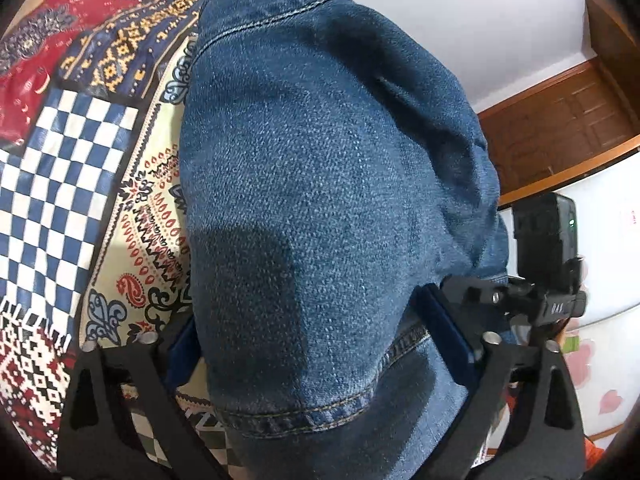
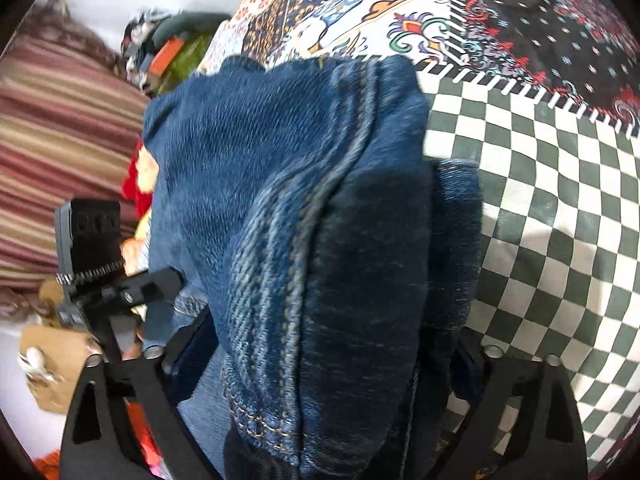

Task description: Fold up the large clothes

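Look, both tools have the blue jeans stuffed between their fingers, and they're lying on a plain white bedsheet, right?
Not plain white. The bedspread is a colourful patchwork, with blue-and-white checks in the left wrist view. The rest holds: the jeans bulge between the fingers of the left tool and the right tool.

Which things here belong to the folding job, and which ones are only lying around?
Part of the job:
- denim garment, bunched between both sets of fingers
- left gripper
- right gripper
- patchwork bedspread underneath, the folding surface

Just lying about:
- striped fabric
- pile of colourful items
- wooden door
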`<action>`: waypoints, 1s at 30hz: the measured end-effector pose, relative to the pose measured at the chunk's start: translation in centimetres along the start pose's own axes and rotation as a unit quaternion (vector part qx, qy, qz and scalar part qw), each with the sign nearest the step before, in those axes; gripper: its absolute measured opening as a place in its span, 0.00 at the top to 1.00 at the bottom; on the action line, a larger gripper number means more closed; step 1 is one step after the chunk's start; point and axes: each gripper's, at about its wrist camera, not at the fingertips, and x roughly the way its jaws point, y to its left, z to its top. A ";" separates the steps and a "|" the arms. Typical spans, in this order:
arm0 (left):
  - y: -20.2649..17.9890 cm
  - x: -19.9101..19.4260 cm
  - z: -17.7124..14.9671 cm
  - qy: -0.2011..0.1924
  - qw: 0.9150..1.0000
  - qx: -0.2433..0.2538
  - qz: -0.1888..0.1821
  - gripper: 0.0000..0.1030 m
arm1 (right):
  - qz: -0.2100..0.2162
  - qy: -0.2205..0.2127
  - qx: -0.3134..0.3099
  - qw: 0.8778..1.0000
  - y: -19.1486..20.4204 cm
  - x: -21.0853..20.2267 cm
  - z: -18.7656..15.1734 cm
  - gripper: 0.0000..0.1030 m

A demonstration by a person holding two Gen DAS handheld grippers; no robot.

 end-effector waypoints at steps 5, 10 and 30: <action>-1.0 -1.5 -0.2 -0.007 1.000 0.009 -0.003 0.35 | 0.006 -0.031 0.020 0.999 0.5 -1.4 -0.4 0.50; -4.0 -4.1 -0.5 -0.035 0.998 0.045 0.024 0.44 | -0.003 -0.048 -0.001 0.999 3.3 -3.6 -0.8 0.67; 0.8 -23.3 -6.6 -0.141 0.986 0.052 0.068 0.45 | 0.031 -0.073 -0.082 0.994 19.9 -6.1 -4.8 0.68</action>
